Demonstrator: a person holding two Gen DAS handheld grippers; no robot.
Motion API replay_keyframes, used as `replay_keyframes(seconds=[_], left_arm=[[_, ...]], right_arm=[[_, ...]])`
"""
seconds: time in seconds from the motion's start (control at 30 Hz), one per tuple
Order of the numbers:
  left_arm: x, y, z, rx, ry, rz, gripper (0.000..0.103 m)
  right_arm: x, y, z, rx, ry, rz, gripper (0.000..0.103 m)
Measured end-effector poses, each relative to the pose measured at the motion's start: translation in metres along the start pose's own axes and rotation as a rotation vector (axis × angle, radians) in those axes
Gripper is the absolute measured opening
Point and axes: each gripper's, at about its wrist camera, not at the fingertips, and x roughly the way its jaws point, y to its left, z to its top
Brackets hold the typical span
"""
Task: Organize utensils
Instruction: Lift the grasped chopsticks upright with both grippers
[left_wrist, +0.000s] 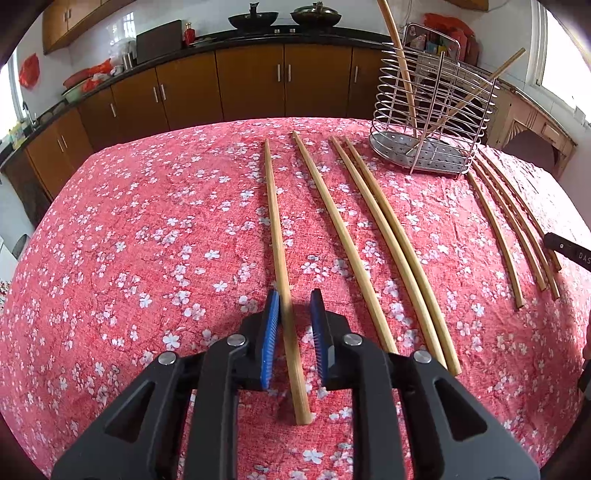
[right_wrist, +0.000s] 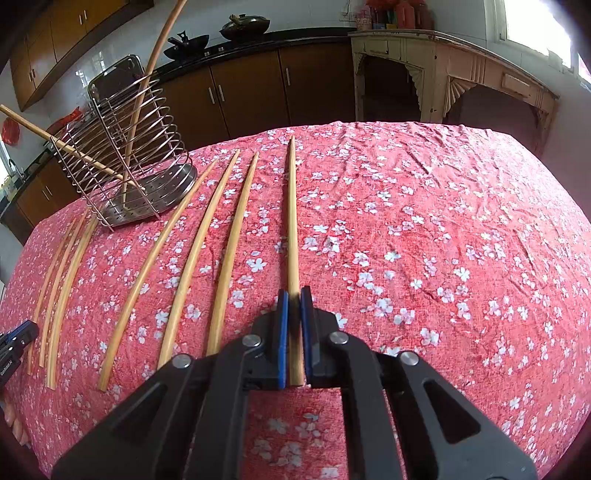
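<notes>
Left tool (left_wrist: 294, 306) parted astride chopstick (left_wrist: 281, 266); right tool (right_wrist: 294, 308) clenches another chopstick (right_wrist: 293, 221).

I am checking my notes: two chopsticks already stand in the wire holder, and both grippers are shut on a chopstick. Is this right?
Not quite. In the left wrist view the left gripper is open around its chopstick; only the right gripper is shut. Two do stand in the wire holder.

left gripper (left_wrist: 294, 301) parted, right gripper (right_wrist: 294, 297) clamped
</notes>
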Motion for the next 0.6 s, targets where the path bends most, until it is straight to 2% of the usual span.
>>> replay_keyframes(seconds=[0.13,0.3,0.6], left_arm=[[0.0,0.002,0.002,-0.017,-0.002,-0.019,0.019],[-0.003,-0.001,0.0,-0.012,0.0,0.014,0.019],[-0.008,-0.003,-0.003,-0.017,0.001,0.016,0.018]], right_arm=[[-0.005,0.004,-0.005,-0.021,0.001,-0.02,0.008],[-0.01,0.006,-0.01,-0.035,0.002,-0.019,0.008],[-0.01,0.007,-0.01,-0.052,0.002,-0.036,0.008]])
